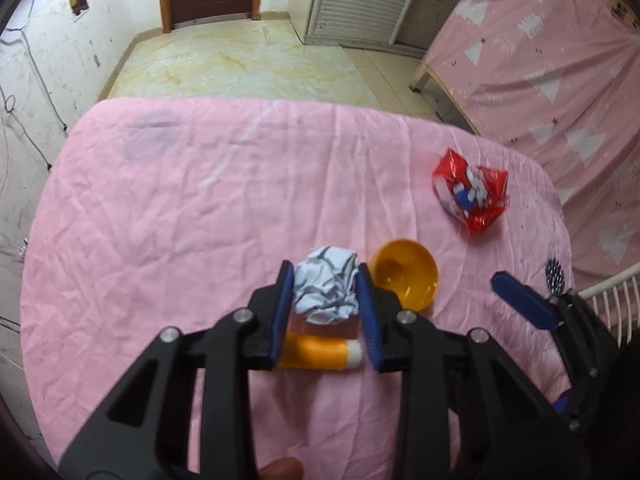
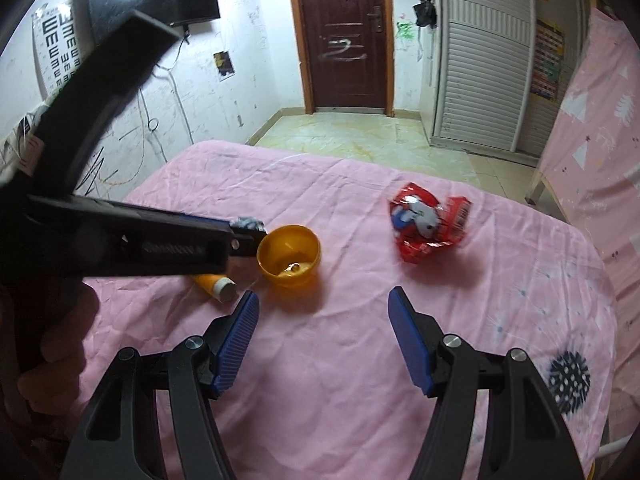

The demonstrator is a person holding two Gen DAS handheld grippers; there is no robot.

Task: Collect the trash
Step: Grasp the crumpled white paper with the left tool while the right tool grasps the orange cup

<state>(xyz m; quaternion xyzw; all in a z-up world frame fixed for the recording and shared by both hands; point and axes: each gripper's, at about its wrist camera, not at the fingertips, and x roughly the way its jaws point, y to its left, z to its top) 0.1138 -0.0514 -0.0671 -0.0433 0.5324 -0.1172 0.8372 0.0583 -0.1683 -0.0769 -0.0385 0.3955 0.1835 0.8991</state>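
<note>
Pads of the left gripper [image 1: 325, 300] pinch a crumpled white-and-grey paper wad [image 1: 326, 286], one blue pad on each side and touching it — grip looks made. No earlier view to compare. The wad sits low over the pink bedcover [image 1: 180, 208], near its front edge, directly above an orange tube with a white cap [image 1: 320, 354] that lies flat on the cloth.

Right gripper [image 2: 322, 332] — spread wide, nothing between the pads, hovering above bare cover near the front edge.

Just right of the wad stands a yellow-orange bowl [image 1: 404, 280], open side up, with something small at its bottom; too small to name. Further toward the right edge lies a crumpled red snack wrapper [image 1: 470, 194], well apart from both tools.

Step in hand, as I judge it: first piece of trash secured, lift not yet done. Next move calls for raising the wad clear of the tube without dragging it, then carrying it to a bin — none in view. The wrapper looks like the free right gripper's likely target; thin foil may slip.
</note>
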